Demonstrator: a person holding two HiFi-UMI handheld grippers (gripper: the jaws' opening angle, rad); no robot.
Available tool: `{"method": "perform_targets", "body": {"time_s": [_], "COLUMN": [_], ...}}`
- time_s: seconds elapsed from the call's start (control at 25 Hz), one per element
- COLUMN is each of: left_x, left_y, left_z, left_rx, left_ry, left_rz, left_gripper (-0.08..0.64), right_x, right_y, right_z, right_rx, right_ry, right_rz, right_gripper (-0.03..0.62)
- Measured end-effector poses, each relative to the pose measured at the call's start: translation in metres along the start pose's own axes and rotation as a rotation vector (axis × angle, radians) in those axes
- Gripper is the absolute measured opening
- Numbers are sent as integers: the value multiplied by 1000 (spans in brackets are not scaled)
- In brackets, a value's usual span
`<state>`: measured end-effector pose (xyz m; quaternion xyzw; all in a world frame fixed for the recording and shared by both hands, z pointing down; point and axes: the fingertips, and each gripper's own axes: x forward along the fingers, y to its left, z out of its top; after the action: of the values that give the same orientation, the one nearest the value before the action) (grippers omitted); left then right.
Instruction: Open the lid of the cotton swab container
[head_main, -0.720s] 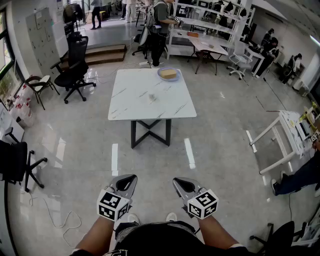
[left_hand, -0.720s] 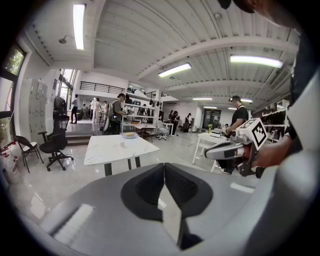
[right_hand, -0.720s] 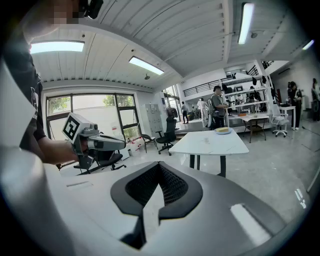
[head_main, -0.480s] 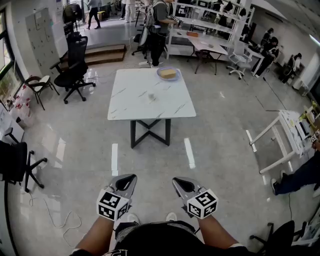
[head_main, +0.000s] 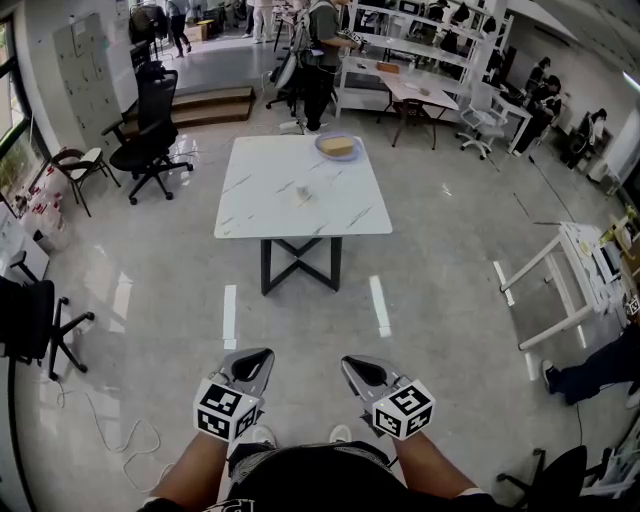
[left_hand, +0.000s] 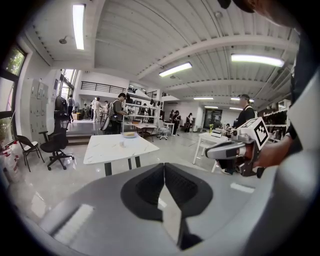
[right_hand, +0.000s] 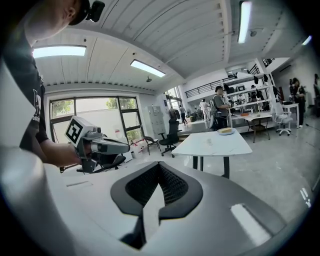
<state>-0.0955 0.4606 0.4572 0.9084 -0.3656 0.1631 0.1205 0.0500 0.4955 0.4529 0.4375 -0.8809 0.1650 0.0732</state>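
A small pale container (head_main: 303, 196) stands near the middle of the white marble-look table (head_main: 260, 215), far ahead of me across the floor. It is too small to make out in detail. It also shows as a speck on the table in the left gripper view (left_hand: 121, 144) and the right gripper view (right_hand: 208, 142). My left gripper (head_main: 260, 355) and right gripper (head_main: 351, 364) are held side by side close to my body. They are well short of the table, and both are shut with nothing between their jaws.
A plate with something yellow (head_main: 338, 148) sits at the table's far edge. Black office chairs (head_main: 148, 140) stand to the left. White frames (head_main: 560, 280) and a seated person's legs (head_main: 590, 365) are on the right. People and shelving fill the back of the room.
Both grippers have stayed where they were, shut. Only people at the back of the room have moved.
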Motion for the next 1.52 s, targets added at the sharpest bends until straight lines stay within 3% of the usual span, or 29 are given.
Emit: {"method": "perform_targets", "body": {"time_s": [0.44, 1.08, 1.52], "left_x": [23, 71, 86], "left_y": [-32, -95, -91], "left_z": [-2, 4, 3], "left_rx": [-18, -43, -47], "left_ry": [11, 10, 21], "left_rz": [22, 84, 92], "left_gripper": [60, 60, 60], "right_x": [-19, -67, -56], "right_y": [-31, -90, -104], "right_z": [-5, -25, -28], "right_rx": [8, 32, 48], "right_ry": [-3, 36, 37], "right_rz": [4, 86, 104], "right_gripper": [0, 0, 0]}}
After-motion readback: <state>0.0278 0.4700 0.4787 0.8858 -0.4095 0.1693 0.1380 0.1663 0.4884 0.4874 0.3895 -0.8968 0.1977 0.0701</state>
